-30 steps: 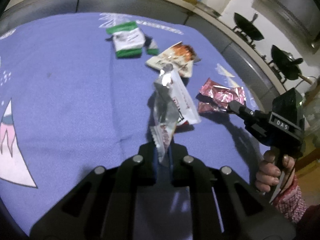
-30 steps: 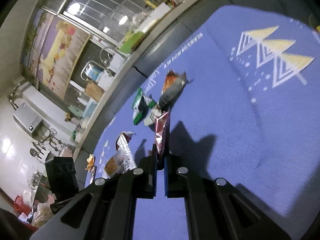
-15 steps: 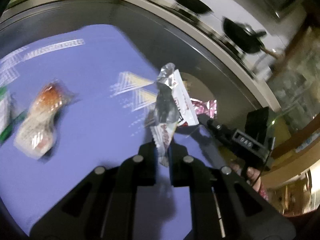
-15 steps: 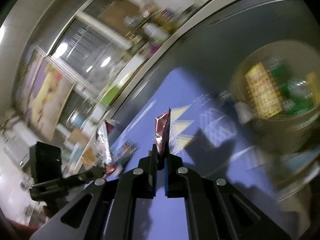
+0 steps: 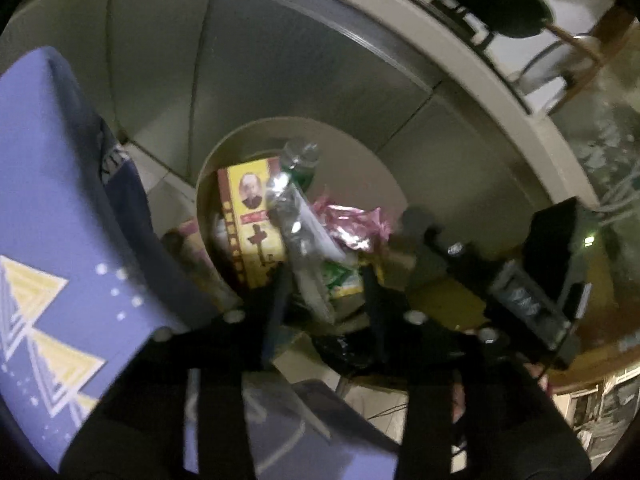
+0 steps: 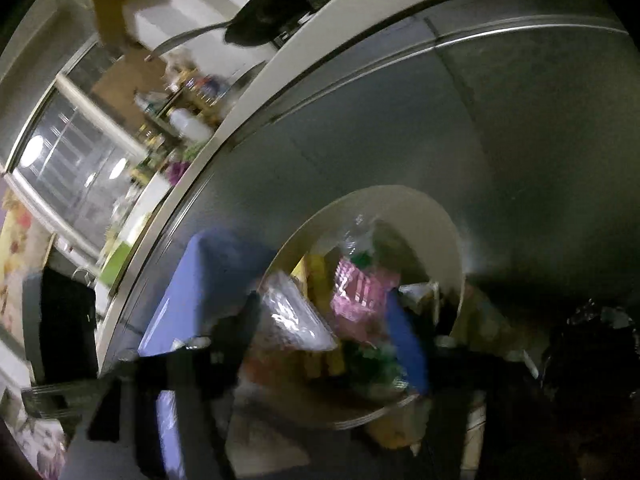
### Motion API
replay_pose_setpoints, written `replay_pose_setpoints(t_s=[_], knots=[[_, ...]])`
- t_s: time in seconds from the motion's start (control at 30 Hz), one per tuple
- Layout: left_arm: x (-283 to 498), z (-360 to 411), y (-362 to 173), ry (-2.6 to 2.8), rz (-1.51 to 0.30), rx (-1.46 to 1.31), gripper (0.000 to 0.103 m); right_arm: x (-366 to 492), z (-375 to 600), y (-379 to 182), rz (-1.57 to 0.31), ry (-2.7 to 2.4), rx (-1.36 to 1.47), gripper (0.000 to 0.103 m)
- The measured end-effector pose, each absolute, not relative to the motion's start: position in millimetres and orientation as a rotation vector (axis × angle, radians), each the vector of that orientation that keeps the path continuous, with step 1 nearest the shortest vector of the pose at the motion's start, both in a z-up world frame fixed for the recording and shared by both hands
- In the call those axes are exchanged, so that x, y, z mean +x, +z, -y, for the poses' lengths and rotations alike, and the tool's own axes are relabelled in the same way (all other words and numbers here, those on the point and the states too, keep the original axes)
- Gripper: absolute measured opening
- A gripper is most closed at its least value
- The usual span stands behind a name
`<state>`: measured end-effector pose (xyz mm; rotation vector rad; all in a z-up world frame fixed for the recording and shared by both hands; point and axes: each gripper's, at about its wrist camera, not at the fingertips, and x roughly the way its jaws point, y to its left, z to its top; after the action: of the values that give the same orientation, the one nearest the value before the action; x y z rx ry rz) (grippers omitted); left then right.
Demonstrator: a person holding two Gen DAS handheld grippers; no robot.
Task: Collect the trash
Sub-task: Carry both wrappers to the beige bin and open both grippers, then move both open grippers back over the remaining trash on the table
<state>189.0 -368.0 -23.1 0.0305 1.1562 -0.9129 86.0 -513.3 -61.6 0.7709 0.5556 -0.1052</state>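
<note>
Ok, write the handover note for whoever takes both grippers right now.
Left gripper: fingers opening, silver wrapper loose between them, above the bin.
Right gripper: fingers opening, pink wrapper between them, not pinched, over the same bin.
Done: both wrappers are at the bin, which already holds a yellow box and a plastic bottle.
Left: let both drop in, then check the blue tablecloth for more litter; most of it is out of view.
</note>
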Motion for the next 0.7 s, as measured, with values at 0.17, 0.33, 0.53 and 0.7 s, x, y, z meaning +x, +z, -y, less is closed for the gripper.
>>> replay_pose_setpoints(t_s=[0.17, 0.33, 0.53, 0.7], knots=[[187.3, 361.1, -23.6, -0.926, -1.164, -0.005, 0.04, 79.5, 520.1, -54.7, -0.504, -0.141, 0.74, 0.065], [170.1, 323.1, 1.1, -0.953, -1.091, -0.045, 0.04, 59.3, 505.8, -46.4, -0.444, -0.133, 0.729, 0.065], [135.9, 265.0, 19.3, -0.884, -1.006, -0.014, 0.04, 43.5, 467.2, -44.0, -0.456, -0.026, 0.786, 0.065], [103.1, 209.9, 28.4, -0.687, -0.902, 0.111, 0.04, 29.2, 413.4, -34.3, -0.463, 0.055, 0.782, 0.065]])
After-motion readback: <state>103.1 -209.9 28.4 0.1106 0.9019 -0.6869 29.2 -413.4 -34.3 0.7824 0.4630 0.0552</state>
